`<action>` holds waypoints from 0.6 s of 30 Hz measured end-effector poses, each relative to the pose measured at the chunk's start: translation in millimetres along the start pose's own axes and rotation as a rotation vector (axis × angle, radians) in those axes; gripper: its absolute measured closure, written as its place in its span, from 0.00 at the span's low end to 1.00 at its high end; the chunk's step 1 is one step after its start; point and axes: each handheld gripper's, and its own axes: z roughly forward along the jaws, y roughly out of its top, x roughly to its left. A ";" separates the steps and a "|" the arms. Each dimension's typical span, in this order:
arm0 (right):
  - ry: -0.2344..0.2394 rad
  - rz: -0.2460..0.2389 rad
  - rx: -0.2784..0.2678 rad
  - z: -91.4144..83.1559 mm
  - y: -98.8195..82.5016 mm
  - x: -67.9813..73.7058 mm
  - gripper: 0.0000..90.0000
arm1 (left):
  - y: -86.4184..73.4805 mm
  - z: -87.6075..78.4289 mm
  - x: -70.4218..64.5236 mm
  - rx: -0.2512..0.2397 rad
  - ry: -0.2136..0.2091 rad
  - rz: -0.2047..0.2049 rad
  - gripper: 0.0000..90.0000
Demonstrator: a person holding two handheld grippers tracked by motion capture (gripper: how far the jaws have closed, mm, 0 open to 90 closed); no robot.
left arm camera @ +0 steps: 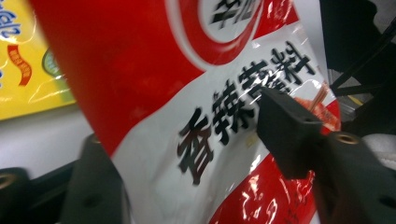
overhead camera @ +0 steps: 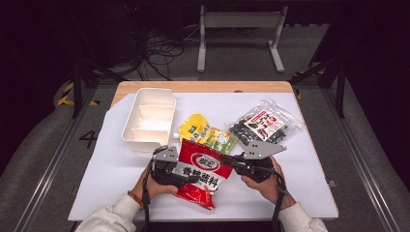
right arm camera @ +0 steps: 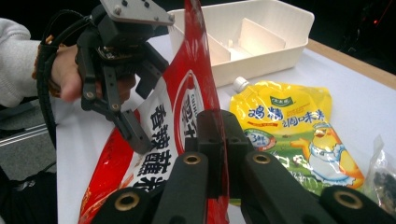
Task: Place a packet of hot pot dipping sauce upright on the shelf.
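Right gripper (right arm camera: 219, 140) pinching red packet (overhead camera: 200, 171) edge; left gripper (overhead camera: 181, 175) jaws astride packet, grip unconfirmed; may slip, tear beside tray (overhead camera: 145, 140).

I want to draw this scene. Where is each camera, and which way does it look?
High view: above the table, looking down; both hands and tools show.
Left tool view: rides the left tool, facing the red packet; its jaws show.
Right tool view: rides the right tool, facing the white tray; its jaws show.
All share the red packet.
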 end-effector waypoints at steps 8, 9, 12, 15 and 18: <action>0.011 0.021 -0.016 1.7 -3.0 -1.1 1.00 | -2.1 -3.2 -4.4 -0.049 0.016 0.018 1.00; 0.013 0.025 -0.022 1.5 -2.8 -1.0 1.00 | -2.5 -4.3 -4.7 -0.054 0.014 0.013 1.00; 0.013 0.032 -0.030 0.8 -2.3 -1.0 0.95 | -2.7 -7.5 -6.9 -0.064 0.021 0.016 1.00; 0.009 0.045 -0.042 -2.2 -3.3 -1.3 0.91 | -2.1 -9.6 -9.2 -0.068 0.020 0.017 1.00; -0.020 0.072 -0.049 -7.2 -4.0 -1.1 0.75 | -2.3 -11.2 -9.6 -0.081 0.023 0.013 1.00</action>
